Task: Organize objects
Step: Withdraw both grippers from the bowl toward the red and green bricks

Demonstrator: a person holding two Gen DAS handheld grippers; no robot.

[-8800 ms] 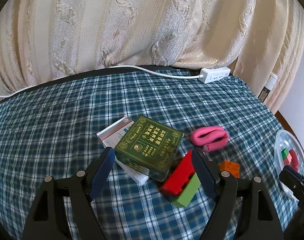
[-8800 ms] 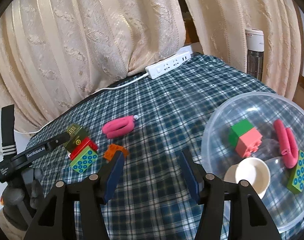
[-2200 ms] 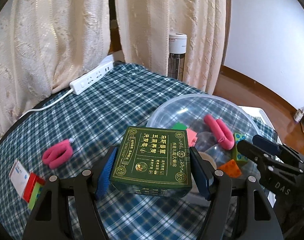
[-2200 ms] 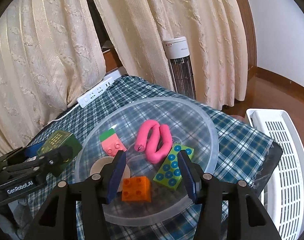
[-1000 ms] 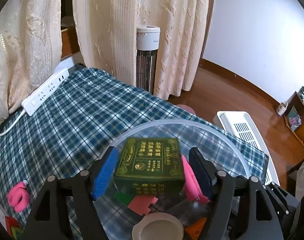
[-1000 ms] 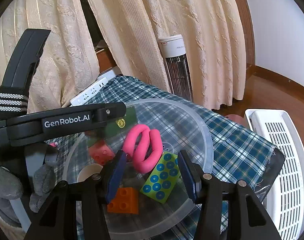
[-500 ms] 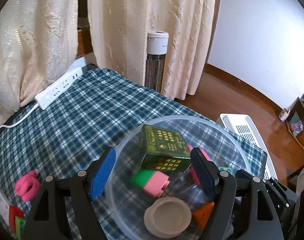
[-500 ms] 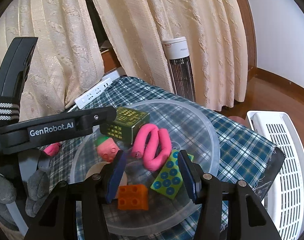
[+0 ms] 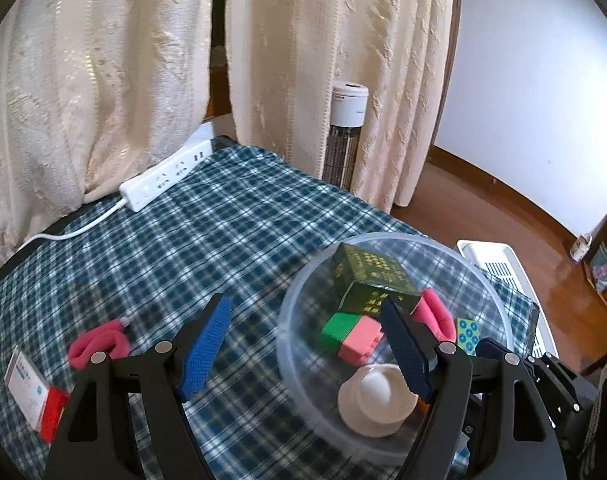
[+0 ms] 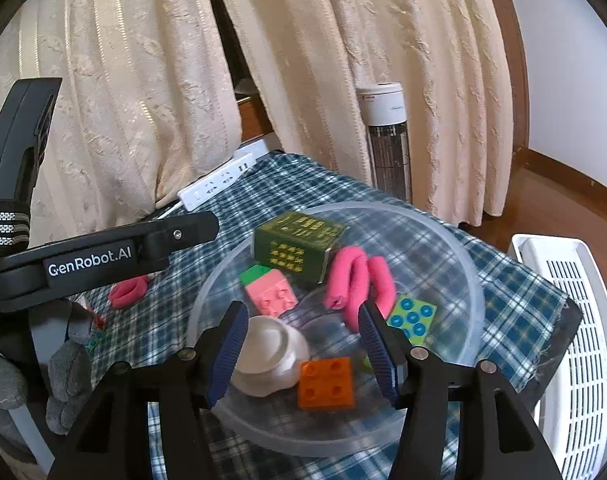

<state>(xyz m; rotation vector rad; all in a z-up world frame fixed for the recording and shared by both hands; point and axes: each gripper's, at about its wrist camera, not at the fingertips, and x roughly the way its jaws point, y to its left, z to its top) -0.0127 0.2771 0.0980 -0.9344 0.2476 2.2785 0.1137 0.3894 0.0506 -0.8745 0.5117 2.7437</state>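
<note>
A clear plastic bowl (image 10: 459,264) sits on a table covered with a blue and white checked cloth (image 9: 207,236). Inside the bowl, a dark green cardboard box (image 10: 297,246) with gold print lies tilted, 1 corner raised, leaning on the other toys. Its long axis runs across the bowl's far side from left to right in the right wrist view.

Beside the box in the bowl are a green and pink building block (image 10: 269,290), a soft pink looped toy (image 10: 357,276), a flat green block with blue dots (image 10: 411,318), an orange studded block (image 10: 326,383) and a small white round dish (image 10: 269,354).

The left gripper (image 9: 307,348) hangs over the near left rim with its jaws apart and nothing between the blue ribbed pads. The right gripper (image 10: 303,354) is above the bowl's near side. Its jaws have just been opening, and they grip nothing.

On the cloth outside the bowl lie a second pink looped toy (image 9: 99,346) and a small white and red box (image 9: 33,394). A white power strip (image 9: 165,176) rests near the cream curtain (image 9: 103,80).
</note>
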